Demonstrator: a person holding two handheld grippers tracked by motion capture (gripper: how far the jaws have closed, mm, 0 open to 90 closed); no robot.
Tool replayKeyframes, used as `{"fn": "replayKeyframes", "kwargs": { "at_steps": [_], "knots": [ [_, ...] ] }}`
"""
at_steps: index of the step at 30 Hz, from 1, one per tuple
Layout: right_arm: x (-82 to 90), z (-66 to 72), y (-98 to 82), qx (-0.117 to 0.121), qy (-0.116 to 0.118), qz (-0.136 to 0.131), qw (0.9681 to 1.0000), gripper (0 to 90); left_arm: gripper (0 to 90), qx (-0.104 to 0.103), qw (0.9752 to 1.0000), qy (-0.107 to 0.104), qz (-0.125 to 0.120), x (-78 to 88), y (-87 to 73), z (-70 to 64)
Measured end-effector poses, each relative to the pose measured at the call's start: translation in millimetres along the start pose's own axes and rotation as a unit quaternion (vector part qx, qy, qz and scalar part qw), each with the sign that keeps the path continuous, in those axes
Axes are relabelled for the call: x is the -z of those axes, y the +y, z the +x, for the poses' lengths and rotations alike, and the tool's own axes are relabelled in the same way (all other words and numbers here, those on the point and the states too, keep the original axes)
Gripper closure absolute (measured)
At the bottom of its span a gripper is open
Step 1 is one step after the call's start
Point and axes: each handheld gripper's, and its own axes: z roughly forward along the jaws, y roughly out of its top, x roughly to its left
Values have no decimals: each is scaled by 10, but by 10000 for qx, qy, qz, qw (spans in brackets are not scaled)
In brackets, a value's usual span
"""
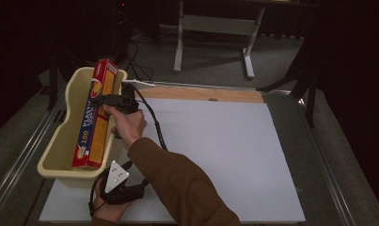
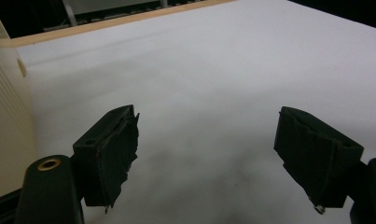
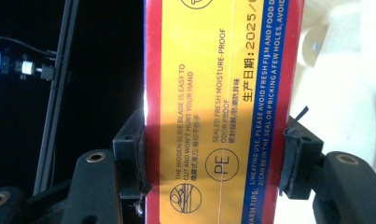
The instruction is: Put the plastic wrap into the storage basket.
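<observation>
The box [image 1: 95,115] of plastic wrap lies tilted in the bin [image 1: 60,141], its long axis running from the near end up over the far rim; its underside is hidden. The right gripper [image 1: 113,100] clamps it across the width, both jaws pressed on its sides. The left gripper [image 2: 206,158] rests gaping over the white board [image 1: 225,150]. The room beyond is dark.

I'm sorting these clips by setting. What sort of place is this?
Probably a lab or recording studio, not a home: a white board as worktop, dark curtains around, a bare table frame behind, cables on the floor.
</observation>
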Motion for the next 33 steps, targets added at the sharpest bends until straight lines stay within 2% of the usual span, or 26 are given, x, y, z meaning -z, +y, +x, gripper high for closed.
{"fn": "replayKeyframes", "kwargs": {
  "at_steps": [4, 13, 22, 24, 26, 33],
  "knots": [
    [-23, 4, -38, 34, -60, 45, 10000, 393, 212, 16, 10000, 14, -14, 6, 1, 12],
    [-50, -110, 0, -233, -221, 235, 9992, 389, 212, 41, 10000, 10, -28, 12, 2, 11],
    [-48, -144, 27, -285, -404, 422, 9979, 385, 211, 27, 10000, 10, -14, 3, 0, 4],
    [-58, -112, 32, -261, -654, 506, 9962, 383, 211, 22, 10000, 2, -14, 4, 0, 0],
    [-67, -108, 30, -253, -765, 545, 9953, 382, 212, 13, 10000, 0, -9, 4, 0, -1],
    [-83, -98, 58, -254, -912, 731, 9928, 376, 214, 25, 10000, 3, -17, 6, 1, 1]
  ]
}}
